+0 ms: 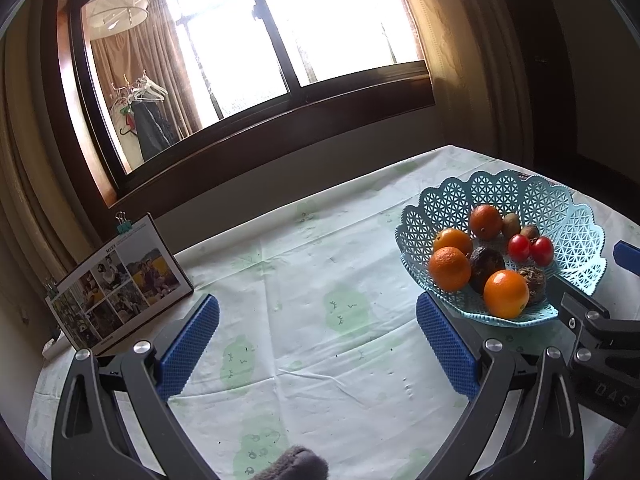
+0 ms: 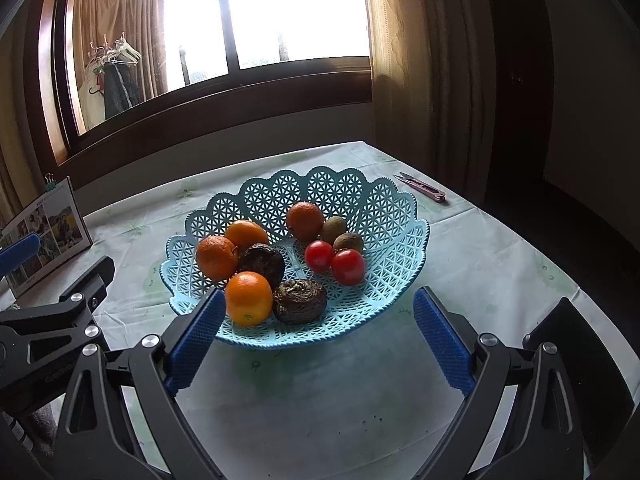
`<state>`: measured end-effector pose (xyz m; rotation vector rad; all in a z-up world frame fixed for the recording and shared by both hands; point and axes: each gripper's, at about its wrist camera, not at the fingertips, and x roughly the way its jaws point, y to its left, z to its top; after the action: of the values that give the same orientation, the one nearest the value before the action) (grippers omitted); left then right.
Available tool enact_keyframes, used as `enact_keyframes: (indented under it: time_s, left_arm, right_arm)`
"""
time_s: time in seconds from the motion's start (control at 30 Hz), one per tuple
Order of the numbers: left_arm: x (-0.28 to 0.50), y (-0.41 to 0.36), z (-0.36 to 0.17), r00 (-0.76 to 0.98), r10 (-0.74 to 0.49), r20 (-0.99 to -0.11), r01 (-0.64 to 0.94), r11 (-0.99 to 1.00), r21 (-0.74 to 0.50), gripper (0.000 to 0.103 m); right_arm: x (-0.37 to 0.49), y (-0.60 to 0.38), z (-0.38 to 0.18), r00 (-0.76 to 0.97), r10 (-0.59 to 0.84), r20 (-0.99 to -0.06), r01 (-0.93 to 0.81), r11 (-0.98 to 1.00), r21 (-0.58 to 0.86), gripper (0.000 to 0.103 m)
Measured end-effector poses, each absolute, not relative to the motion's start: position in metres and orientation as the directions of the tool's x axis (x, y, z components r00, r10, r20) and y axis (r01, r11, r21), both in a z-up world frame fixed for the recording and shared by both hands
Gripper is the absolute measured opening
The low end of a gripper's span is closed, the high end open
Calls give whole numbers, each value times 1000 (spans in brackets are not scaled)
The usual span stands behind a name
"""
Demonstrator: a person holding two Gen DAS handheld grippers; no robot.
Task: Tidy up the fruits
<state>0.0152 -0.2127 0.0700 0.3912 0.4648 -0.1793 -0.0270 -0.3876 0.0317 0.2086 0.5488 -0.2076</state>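
- Left wrist view: the left gripper [image 1: 318,344] hung wide open and empty over the tablecloth [image 1: 320,240]; the basket [image 1: 560,216] of fruit sat to its right.
- Right wrist view: the right gripper [image 2: 316,338] gaped empty before the basket [image 2: 384,200]; it would do best to straddle the nearest orange [image 2: 248,298] squarely and close gently.

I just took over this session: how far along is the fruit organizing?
It looks nearly finished. Done: the oranges, the two red tomatoes, the small brownish fruits and the dark wrinkled ones all lie in the blue basket. In hand: nothing; the left gripper and right gripper are open and empty. Left: no loose fruit shows on the tablecloth.
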Motion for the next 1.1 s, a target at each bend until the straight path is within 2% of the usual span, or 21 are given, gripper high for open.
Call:
enact_keyframes:
  time_s: [1.1]
  left_arm:
    - [12, -218, 68, 887, -70, -456, 260, 892, 370, 98]
  right_arm:
    - [-25, -388, 30, 828, -144, -542, 256, 957, 137, 96]
